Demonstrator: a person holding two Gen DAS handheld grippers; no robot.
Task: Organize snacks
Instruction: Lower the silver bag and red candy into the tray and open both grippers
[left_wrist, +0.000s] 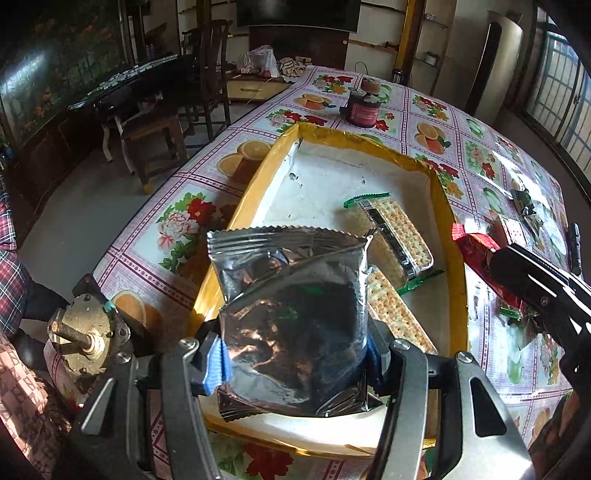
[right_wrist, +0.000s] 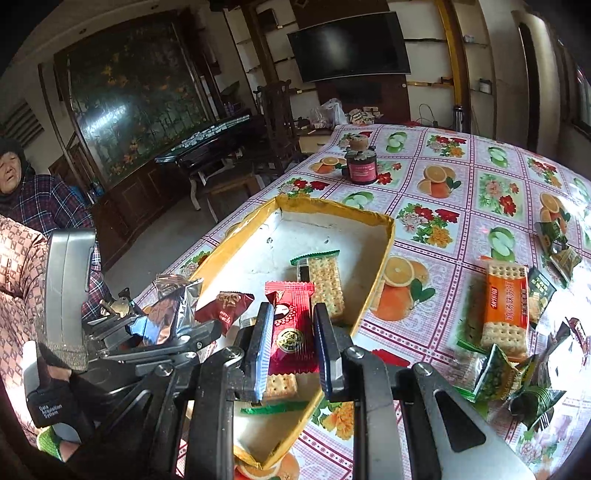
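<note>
left gripper (left_wrist: 295, 363): closed on a silver foil bag (left_wrist: 291, 317), blue pads pinching its lower sides; the bag hangs over the near end of the box, probably held there so it can drop inside.
right gripper (right_wrist: 291, 349): narrow, clamped on a red wrapped snack (right_wrist: 290, 328) gripped across its middle, wrapper upright; it sits above the box's near right part, likely waiting its turn to go in.
dark red candy (right_wrist: 224, 304): seen between the two grippers in the right wrist view; i cannot tell whether it rests in the box or on something.
box (left_wrist: 452, 236): shallow, white inside with a yellow rim, middle of the table; the place the snacks are being gathered into.
cracker packs (left_wrist: 397, 236): clear packs with green ends lying flat on the box floor toward its right side, already sorted.
loose snacks, near right: an orange cracker pack (right_wrist: 504, 308) and several green packets (right_wrist: 495, 376) lie scattered on the cloth outside the box, still to be collected.
small green packets, farther right (right_wrist: 557, 240): also on the cloth, well apart from the box.
table (right_wrist: 461, 173): covered in a fruit and flower cloth.
dark jar (right_wrist: 361, 166): stands beyond the box's far rim with a small item on its lid, not part of the sorting as far as i can judge.
progress: roughly midway by my estimate, since a few items are in and more remain outside.
</note>
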